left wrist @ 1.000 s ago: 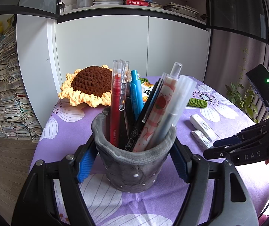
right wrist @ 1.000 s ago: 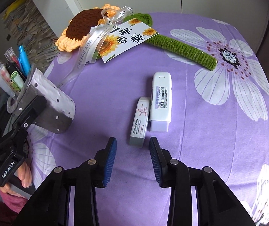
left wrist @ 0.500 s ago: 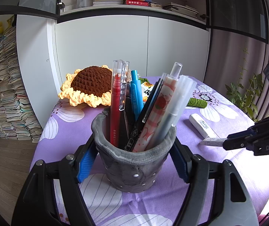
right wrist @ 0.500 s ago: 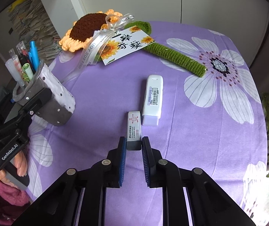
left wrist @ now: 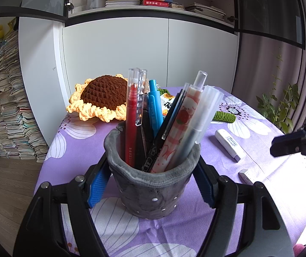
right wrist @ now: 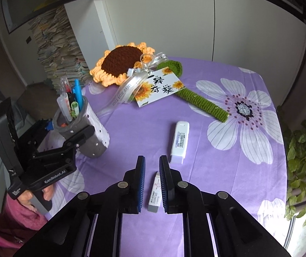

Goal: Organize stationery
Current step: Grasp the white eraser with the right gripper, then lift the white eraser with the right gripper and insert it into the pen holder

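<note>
Change since the earlier frames is confined to your right tool (right wrist: pixel 152 160): a second ago its blue pads stood spread in front of the small grey-ended eraser (right wrist: pixel 155 192); half a second ago they straddled its near end; now the jaws have just been closing further and are drawn nearly together, with only a narrow slot left. The eraser shows through that slot, close against the right-hand pad and clear of the other, so nothing is pinched. It lies on the purple flowered cloth of the table (right wrist: pixel 217 171), just beside the larger white capped stick (right wrist: pixel 179 141). Your left tool (left wrist: pixel 152 167) is as it was, its pads pressed against both sides of the grey felt pen holder (left wrist: pixel 150 192), which stands upright and full of pens (left wrist: pixel 131 117). Only the left wrist view shows the right tool side-on, raised above the cloth and apart from the eraser, and the bookshelf (left wrist: pixel 153 0) above the white cupboards. Only the right wrist view shows the sunflower card (right wrist: pixel 159 87) and ribbon on the crocheted sunflower (right wrist: pixel 121 62), its whole green stem, and your hand (right wrist: pixel 46 192) on the left tool's handle.
</note>
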The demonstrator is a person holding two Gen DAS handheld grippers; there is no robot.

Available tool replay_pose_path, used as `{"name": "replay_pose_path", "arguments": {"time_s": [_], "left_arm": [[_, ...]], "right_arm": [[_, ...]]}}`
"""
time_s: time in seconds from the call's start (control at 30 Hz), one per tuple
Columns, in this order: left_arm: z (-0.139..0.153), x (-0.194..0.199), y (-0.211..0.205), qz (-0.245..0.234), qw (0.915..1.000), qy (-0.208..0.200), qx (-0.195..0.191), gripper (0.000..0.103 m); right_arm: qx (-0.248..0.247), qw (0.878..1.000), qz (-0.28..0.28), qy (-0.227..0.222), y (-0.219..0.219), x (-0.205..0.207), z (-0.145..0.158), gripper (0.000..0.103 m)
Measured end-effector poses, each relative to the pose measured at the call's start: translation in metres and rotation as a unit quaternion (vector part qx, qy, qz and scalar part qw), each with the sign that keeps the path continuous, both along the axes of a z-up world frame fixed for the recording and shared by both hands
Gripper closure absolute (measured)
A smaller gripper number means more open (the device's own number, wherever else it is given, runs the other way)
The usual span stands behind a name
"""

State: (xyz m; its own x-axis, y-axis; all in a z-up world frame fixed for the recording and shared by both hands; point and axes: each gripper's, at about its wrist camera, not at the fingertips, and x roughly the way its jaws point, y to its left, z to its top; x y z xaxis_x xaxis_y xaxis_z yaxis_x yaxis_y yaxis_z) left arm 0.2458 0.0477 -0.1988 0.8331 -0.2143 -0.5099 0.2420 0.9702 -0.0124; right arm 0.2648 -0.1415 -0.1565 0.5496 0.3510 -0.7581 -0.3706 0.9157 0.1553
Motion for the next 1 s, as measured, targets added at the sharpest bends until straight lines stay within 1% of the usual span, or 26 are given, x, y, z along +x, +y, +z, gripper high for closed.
{"name": "replay_pose_path", "arguments": {"time_s": [0.07, 0.13, 0.2, 0.27, 0.37, 0.47, 0.5, 0.57, 0.7, 1.0], "left_arm": [[0.000, 0.000, 0.000, 0.000, 1.0000, 0.000, 0.000, 0.032], [0.000, 0.000, 0.000, 0.000, 1.0000, 0.000, 0.000, 0.032], [0.000, 0.000, 0.000, 0.000, 1.0000, 0.000, 0.000, 0.032], [0.000, 0.000, 0.000, 0.000, 1.0000, 0.000, 0.000, 0.032], [0.000, 0.000, 0.000, 0.000, 1.0000, 0.000, 0.000, 0.032], [0.000, 0.000, 0.000, 0.000, 1.0000, 0.000, 0.000, 0.032], [0.000, 0.000, 0.000, 0.000, 1.0000, 0.000, 0.000, 0.032], [0.000, 0.000, 0.000, 0.000, 1.0000, 0.000, 0.000, 0.032], [0.001, -0.001, 0.001, 0.000, 1.0000, 0.001, 0.000, 0.031], [0.001, -0.001, 0.001, 0.000, 1.0000, 0.000, 0.000, 0.031]], "right_arm": [[-0.009, 1.000, 0.000, 0.025, 0.000, -0.001, -0.015, 0.088], [-0.026, 0.999, -0.008, 0.043, 0.001, -0.005, -0.031, 0.085], [-0.039, 0.998, -0.009, 0.058, 0.002, -0.010, -0.045, 0.077], [-0.039, 0.997, -0.007, 0.068, 0.003, -0.015, -0.056, 0.074], [-0.027, 0.997, -0.008, 0.071, 0.003, -0.019, -0.065, 0.074], [-0.042, 0.996, -0.013, 0.081, 0.005, -0.018, -0.074, 0.074], [-0.044, 0.997, -0.013, 0.069, 0.005, -0.019, -0.073, 0.077], [-0.047, 0.996, -0.017, 0.068, 0.004, -0.019, -0.072, 0.086], [-0.029, 0.998, -0.028, 0.049, -0.006, -0.020, -0.059, 0.086], [0.020, 0.999, -0.025, -0.021, -0.015, -0.024, -0.004, 0.086]]}}
